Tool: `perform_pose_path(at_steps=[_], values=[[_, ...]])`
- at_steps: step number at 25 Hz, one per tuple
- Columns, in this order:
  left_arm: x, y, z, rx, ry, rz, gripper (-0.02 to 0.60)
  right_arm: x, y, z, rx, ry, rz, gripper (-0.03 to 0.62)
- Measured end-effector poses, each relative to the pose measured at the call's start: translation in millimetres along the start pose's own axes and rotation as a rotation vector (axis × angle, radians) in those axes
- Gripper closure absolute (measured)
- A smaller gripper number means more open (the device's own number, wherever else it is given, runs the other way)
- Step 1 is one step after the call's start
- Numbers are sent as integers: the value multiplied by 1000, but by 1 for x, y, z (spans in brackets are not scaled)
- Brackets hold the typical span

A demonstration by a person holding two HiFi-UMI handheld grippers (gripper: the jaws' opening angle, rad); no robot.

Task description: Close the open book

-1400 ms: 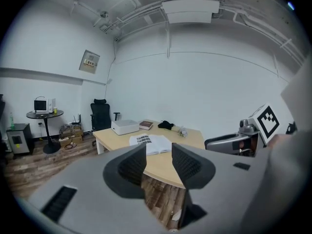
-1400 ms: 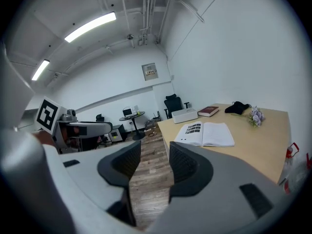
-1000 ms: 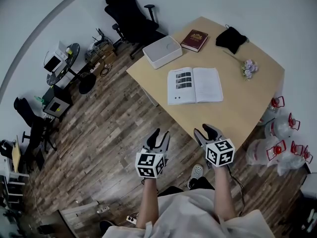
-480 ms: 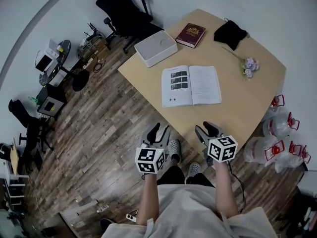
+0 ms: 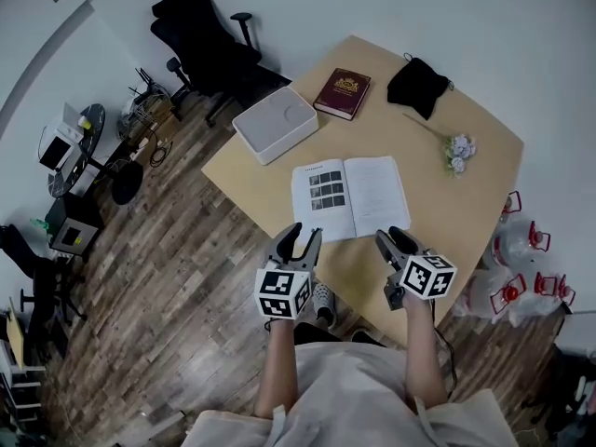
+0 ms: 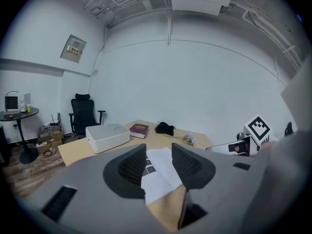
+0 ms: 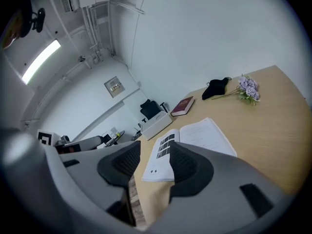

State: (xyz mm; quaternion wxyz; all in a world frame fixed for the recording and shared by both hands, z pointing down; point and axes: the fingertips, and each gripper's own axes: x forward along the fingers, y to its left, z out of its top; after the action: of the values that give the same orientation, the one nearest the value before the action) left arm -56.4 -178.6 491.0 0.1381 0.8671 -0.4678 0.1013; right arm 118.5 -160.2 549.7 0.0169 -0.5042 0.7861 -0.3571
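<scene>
The open book point(image 5: 349, 196) lies flat on the light wooden table point(image 5: 466, 214), its left page showing dark pictures and its right page text. My left gripper point(image 5: 300, 237) hovers at the table's near edge, just short of the book's left corner, jaws open and empty. Level with it, my right gripper point(image 5: 399, 240) is over the near edge by the book's right corner, also open and empty. In the left gripper view the book point(image 6: 163, 173) shows between the left gripper's point(image 6: 158, 161) pads. In the right gripper view the book point(image 7: 197, 139) lies beyond the right gripper point(image 7: 155, 162).
On the far side of the table stand a white box point(image 5: 275, 124), a closed maroon book point(image 5: 342, 93), a black pouch point(image 5: 416, 86) and a small flower sprig point(image 5: 456, 150). A black office chair point(image 5: 200, 40) stands behind the table. Water bottles point(image 5: 521, 250) crowd the floor at right.
Both grippers have moved forward from over the floor to the table's near edge, closer to the open book. The right gripper has rolled a little.
</scene>
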Motion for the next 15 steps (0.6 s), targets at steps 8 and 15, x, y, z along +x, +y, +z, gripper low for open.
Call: perform_pose_path(at_steps=[8, 15], values=[[57, 35, 11, 3, 25, -85, 409, 43, -32, 0, 245, -47, -47, 381], [93, 40, 1, -4, 54, -168, 408, 54, -67, -34, 514, -101, -130, 376]])
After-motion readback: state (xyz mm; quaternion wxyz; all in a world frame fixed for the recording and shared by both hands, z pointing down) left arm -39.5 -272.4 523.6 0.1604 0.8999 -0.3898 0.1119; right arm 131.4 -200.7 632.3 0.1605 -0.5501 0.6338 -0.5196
